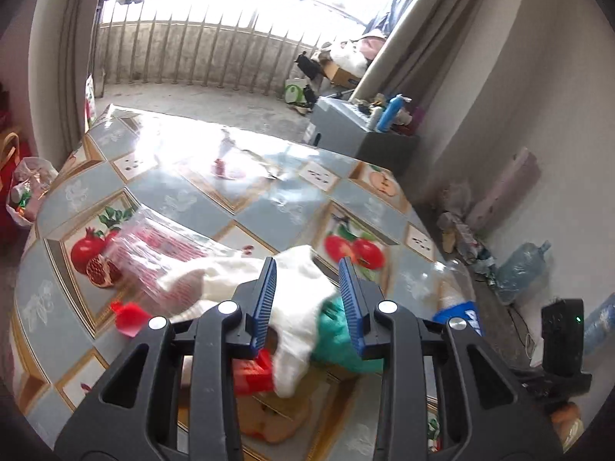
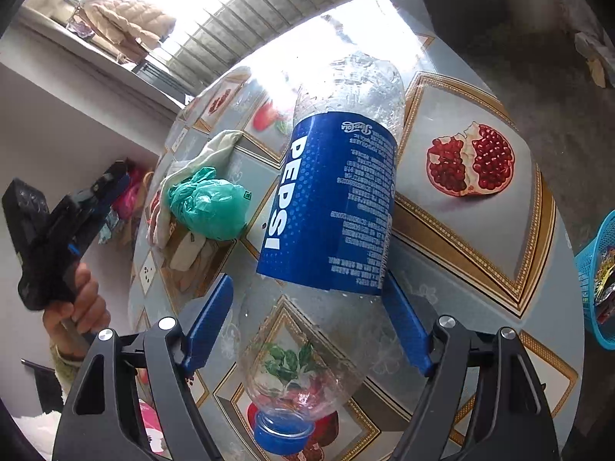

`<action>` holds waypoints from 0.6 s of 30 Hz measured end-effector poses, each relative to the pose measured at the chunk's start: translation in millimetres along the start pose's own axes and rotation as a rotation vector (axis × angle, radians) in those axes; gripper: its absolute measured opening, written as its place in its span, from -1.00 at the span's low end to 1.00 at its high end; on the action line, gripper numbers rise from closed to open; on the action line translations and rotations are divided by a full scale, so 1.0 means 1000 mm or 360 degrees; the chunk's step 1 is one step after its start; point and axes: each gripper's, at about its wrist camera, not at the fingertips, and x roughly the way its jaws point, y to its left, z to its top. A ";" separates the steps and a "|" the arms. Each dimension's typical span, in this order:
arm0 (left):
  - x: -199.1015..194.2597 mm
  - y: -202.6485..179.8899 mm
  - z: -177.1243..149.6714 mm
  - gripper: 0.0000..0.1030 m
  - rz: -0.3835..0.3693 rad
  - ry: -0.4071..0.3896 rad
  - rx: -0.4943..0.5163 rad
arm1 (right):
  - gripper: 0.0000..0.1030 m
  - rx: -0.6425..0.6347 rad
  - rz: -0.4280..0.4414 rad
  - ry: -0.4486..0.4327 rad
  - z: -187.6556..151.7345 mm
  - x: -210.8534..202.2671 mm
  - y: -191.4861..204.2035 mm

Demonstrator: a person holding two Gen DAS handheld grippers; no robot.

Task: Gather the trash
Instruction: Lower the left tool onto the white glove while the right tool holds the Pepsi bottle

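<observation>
An empty clear Pepsi bottle (image 2: 338,192) with a blue label lies on the fruit-patterned table (image 2: 480,269), its blue cap towards the camera. My right gripper (image 2: 307,278) is open around it; the left pad stands clear of the bottle and the right pad sits at its edge. A white cloth (image 1: 296,299) lies between the fingers of my left gripper (image 1: 307,261), which is open. The pads do not visibly press on it. A crumpled green plastic bag (image 1: 338,334) (image 2: 207,207) sits just behind the cloth. A clear wrapper with red print (image 1: 153,253) and red scraps (image 1: 128,317) lie to the left.
A blue basket (image 2: 599,280) with wrappers inside stands off the table's right edge. A hand (image 2: 77,307) holds the left gripper at the table's left side. On the floor are a bag of rubbish (image 1: 30,188), big water jugs (image 1: 522,272) and a grey cabinet (image 1: 361,130).
</observation>
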 end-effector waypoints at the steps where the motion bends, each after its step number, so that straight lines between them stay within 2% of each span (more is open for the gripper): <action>1: 0.008 0.010 0.009 -0.40 0.0011 -0.0002 -0.0012 | 0.49 0.0003 0.0002 0.0002 0.001 0.000 0.000; 3: 0.019 0.030 0.017 -0.40 0.0109 0.0031 -0.0037 | 0.49 -0.0007 -0.0006 -0.0006 0.002 0.002 0.000; 6: 0.054 0.062 0.024 -0.40 0.0289 0.0214 -0.0094 | 0.49 -0.0066 -0.0039 -0.0019 0.000 -0.005 0.004; 9: 0.074 0.071 0.007 -0.40 0.0269 0.0370 -0.0123 | 0.49 -0.0088 -0.0067 -0.0022 0.002 -0.002 0.008; 11: 0.077 0.064 -0.007 -0.42 0.0250 0.0438 -0.0100 | 0.37 -0.0091 -0.0085 -0.0012 0.003 0.002 0.008; 15: 0.063 0.027 -0.036 -0.43 0.0319 0.0431 0.0134 | 0.34 -0.0114 -0.0103 -0.0005 0.003 0.005 0.012; 18: 0.050 0.005 -0.055 -0.43 0.0306 0.0453 0.0242 | 0.33 -0.0164 -0.0119 0.0011 0.002 0.005 0.017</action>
